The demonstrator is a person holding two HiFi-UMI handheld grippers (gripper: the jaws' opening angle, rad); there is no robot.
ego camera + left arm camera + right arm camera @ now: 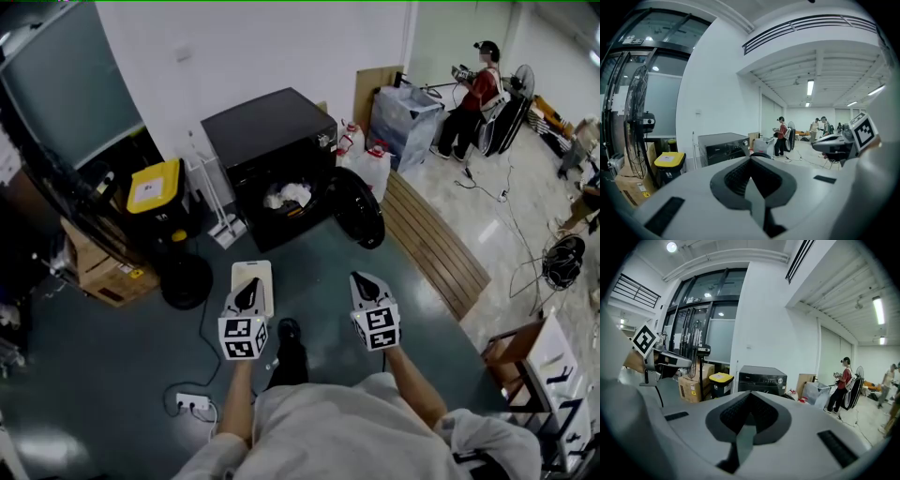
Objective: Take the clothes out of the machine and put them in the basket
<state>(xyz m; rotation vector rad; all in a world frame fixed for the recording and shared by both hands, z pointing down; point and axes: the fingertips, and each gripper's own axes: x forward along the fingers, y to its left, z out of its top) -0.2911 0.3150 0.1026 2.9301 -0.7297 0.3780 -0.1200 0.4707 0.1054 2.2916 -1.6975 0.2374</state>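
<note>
Clothes (289, 195) in machine (272, 141), beyond both hand-held grippers (247, 294) (367, 285)

Partly hidden things
At 12 o'clock the clothes (288, 195) sit half hidden inside the machine (272, 131); the left gripper (249, 287) covers part of the white basket (253, 267).

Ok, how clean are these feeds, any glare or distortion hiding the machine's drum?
Head view: dark at the left, sharp; pale clothes show in the open machine; glare on the floor at right. Both gripper views: heavy fisheye, black corners, lines bowed.
</note>
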